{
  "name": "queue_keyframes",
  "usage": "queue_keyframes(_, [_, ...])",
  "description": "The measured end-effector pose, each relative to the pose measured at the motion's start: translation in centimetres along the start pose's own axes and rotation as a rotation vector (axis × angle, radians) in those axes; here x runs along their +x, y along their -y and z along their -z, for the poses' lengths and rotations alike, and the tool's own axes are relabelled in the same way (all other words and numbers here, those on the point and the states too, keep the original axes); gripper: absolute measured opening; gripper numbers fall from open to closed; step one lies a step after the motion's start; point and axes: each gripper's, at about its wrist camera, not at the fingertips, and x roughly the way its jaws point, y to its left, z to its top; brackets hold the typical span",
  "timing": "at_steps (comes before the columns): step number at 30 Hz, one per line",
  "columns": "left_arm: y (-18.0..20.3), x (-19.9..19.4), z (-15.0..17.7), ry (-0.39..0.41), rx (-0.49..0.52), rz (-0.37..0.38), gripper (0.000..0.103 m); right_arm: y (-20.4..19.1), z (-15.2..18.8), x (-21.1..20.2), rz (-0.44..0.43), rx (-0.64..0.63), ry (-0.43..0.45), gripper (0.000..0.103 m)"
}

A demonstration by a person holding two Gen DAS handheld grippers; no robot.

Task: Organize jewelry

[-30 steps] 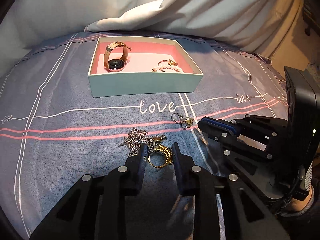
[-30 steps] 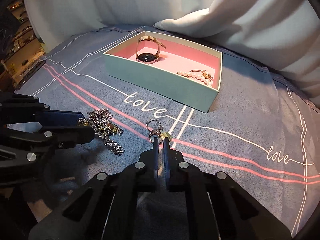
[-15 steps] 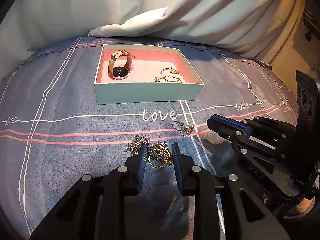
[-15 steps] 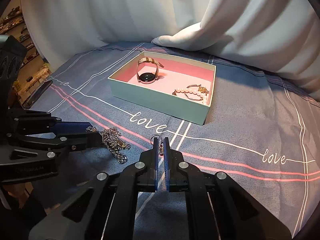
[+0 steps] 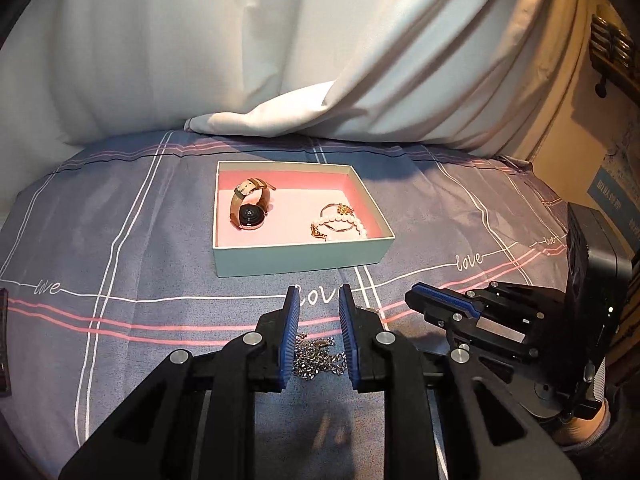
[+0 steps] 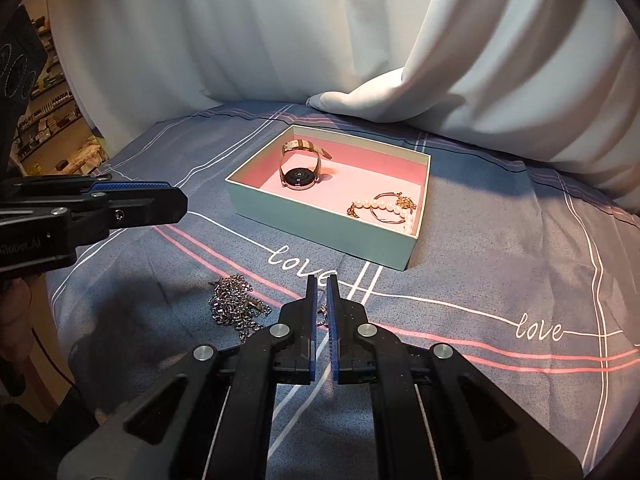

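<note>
Hovering apart — grippers (image 5: pixel 319 298) near box rim (image 5: pixel 296 250).

I've raised both grippers: left gripper (image 5: pixel 316 300) off the chain (image 5: pixel 318 358), box (image 5: pixel 300 258) now at 12 o'clock.

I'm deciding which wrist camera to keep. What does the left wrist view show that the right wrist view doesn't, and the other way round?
Only the left wrist view: the left gripper from behind, jaws open above the silver chain, and a dark object at the left edge.
Only the right wrist view: the right gripper, jaws nearly closed, and shelves behind.
Both: the box holding the watch and pearl bracelet.
</note>
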Motion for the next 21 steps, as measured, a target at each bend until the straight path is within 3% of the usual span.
queue_keyframes(8, [-0.3, 0.9, 0.4, -0.034, -0.018, -0.002, 0.02, 0.2, 0.0, -0.4, -0.001, 0.008, 0.022, 0.005])
queue_keyframes(11, [-0.5, 1.0, 0.5, -0.037, -0.024, 0.004, 0.02, 0.1, -0.2, -1.7, -0.065, 0.005, 0.113, 0.005])
queue_keyframes(15, [-0.6, 0.9, 0.7, -0.034, -0.029, 0.013, 0.02, -1.5, -0.4, -4.2, -0.085, -0.103, 0.259, 0.005])
queue_keyframes(19, [-0.8, 1.3, 0.8, -0.042, -0.036, 0.023, 0.02, -2.6, -0.7, -5.1, -0.092, -0.158, 0.324, 0.005])
queue_keyframes(21, [-0.9, 1.6, 0.9, -0.049, -0.038, 0.026, 0.02, -2.7, -0.8, -4.7, -0.096, -0.161, 0.313, 0.005])
